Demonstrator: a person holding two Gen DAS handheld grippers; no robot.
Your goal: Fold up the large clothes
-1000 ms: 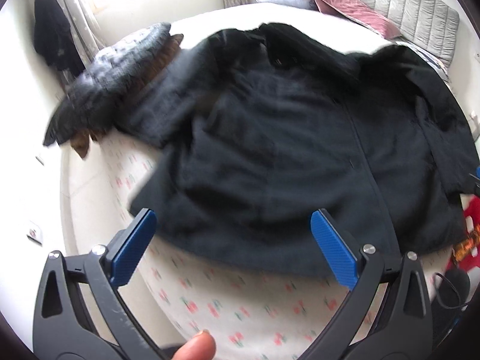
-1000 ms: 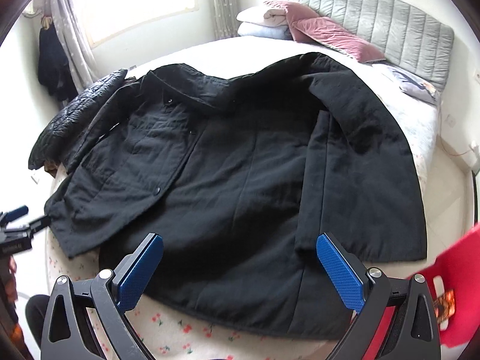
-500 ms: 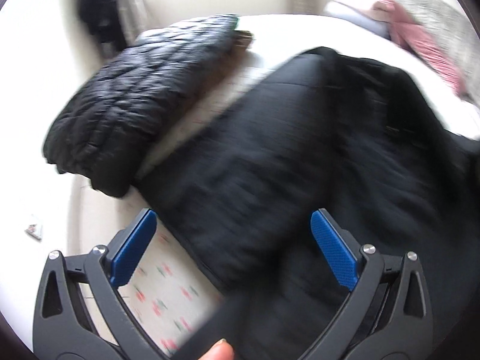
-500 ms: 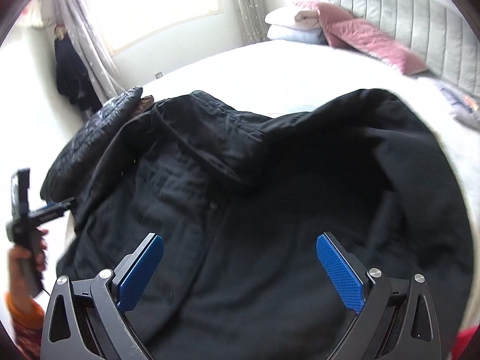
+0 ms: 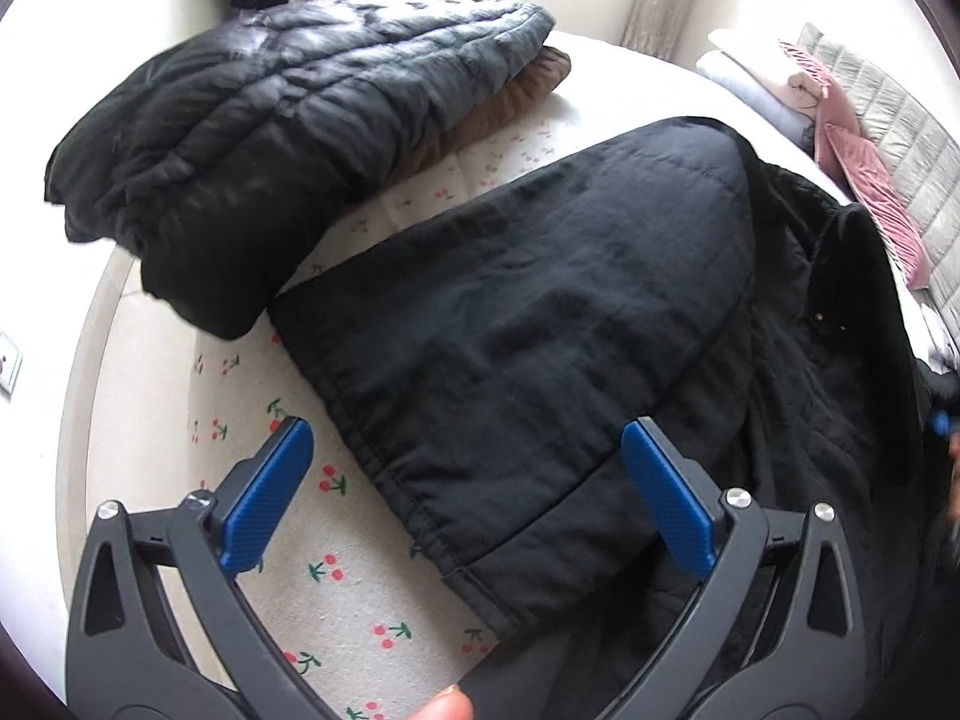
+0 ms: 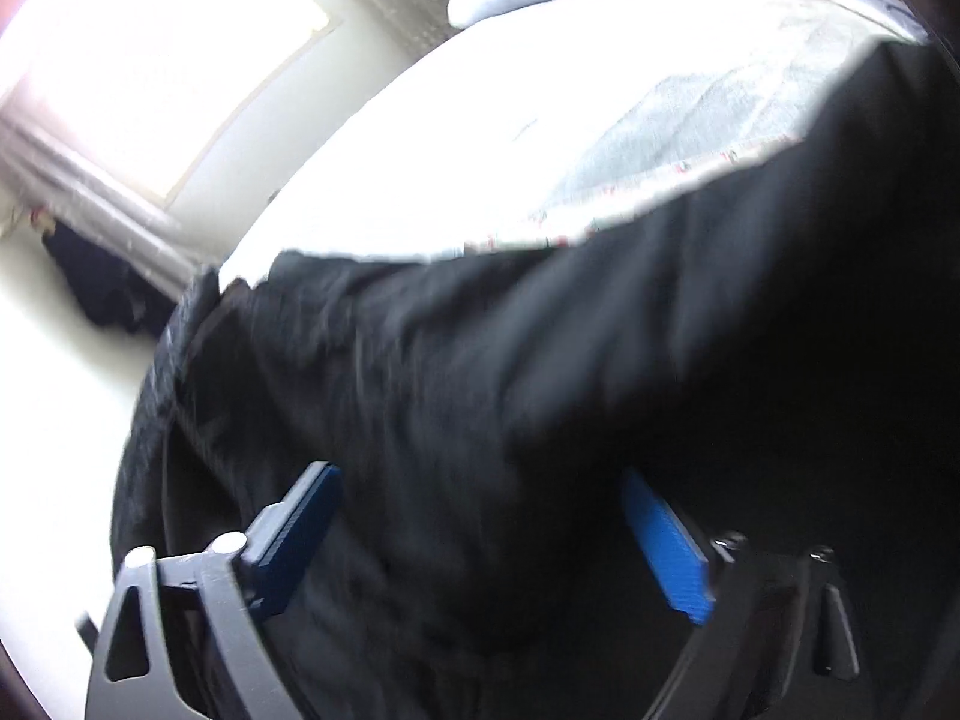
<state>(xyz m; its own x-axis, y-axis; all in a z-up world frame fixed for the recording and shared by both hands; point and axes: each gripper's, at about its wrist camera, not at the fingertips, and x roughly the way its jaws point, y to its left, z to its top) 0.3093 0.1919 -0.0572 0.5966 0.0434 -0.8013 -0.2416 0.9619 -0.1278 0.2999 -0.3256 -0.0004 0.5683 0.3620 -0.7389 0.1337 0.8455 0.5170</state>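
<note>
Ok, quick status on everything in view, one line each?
Black coat: spread flat on the bed, sleeve lying out, not yet folded.
Quilted jacket: folded, on a brown garment.
Left tongs: open, over the sleeve cuff, nothing gripped.
Right tongs: closing, coat fabric between them, picture blurred.
Bed: cherry-print cover.

Bare cherry-print bedsheet (image 5: pixel 258 420) lies open near left; a folded black quilted puffer jacket (image 5: pixel 270 138) blocks far left.
</note>
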